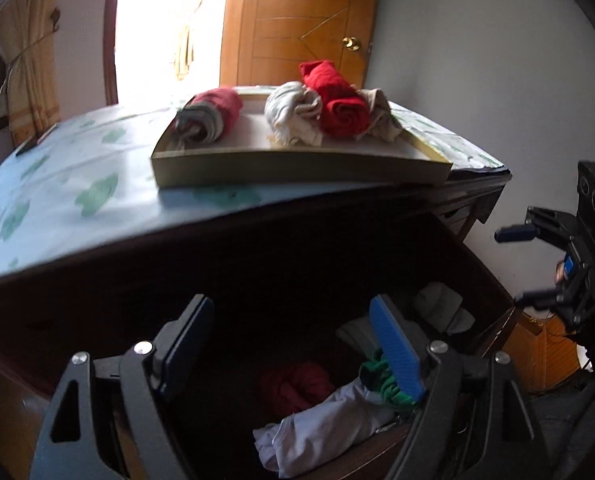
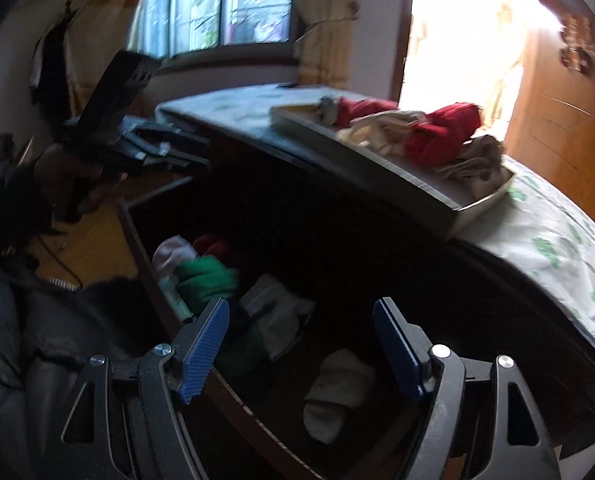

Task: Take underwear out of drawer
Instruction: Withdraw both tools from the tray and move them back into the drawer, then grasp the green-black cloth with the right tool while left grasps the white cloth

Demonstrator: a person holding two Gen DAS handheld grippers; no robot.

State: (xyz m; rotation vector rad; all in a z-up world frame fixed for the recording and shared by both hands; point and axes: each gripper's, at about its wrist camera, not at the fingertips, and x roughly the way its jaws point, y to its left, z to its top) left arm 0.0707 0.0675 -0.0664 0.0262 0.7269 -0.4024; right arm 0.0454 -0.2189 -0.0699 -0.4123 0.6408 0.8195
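The open dark wooden drawer (image 1: 493, 280) holds rolled underwear: a red roll (image 1: 293, 384), a white piece (image 1: 329, 432), a green one (image 1: 383, 380) and pale rolls (image 1: 441, 308). My left gripper (image 1: 293, 344) hangs open above the red roll, nothing between its fingers. In the right wrist view my right gripper (image 2: 303, 344) is open over the drawer (image 2: 145, 264), above a grey-white roll (image 2: 337, 392) and a white roll (image 2: 273, 320); a green roll (image 2: 205, 280) and a red one (image 2: 213, 246) lie further left. Each gripper shows in the other's view: right gripper (image 1: 523, 266), left gripper (image 2: 197, 150).
On the dresser's leaf-patterned top (image 1: 77, 184) stands a shallow tray (image 1: 297, 170) with a red-and-grey roll (image 1: 209, 114), a white roll (image 1: 293, 114), a red roll (image 1: 341, 100) and a beige one (image 1: 385, 118). A wooden door (image 1: 297, 32) and a bright doorway lie behind. A dark padded sleeve (image 2: 13, 340) is at the lower left.
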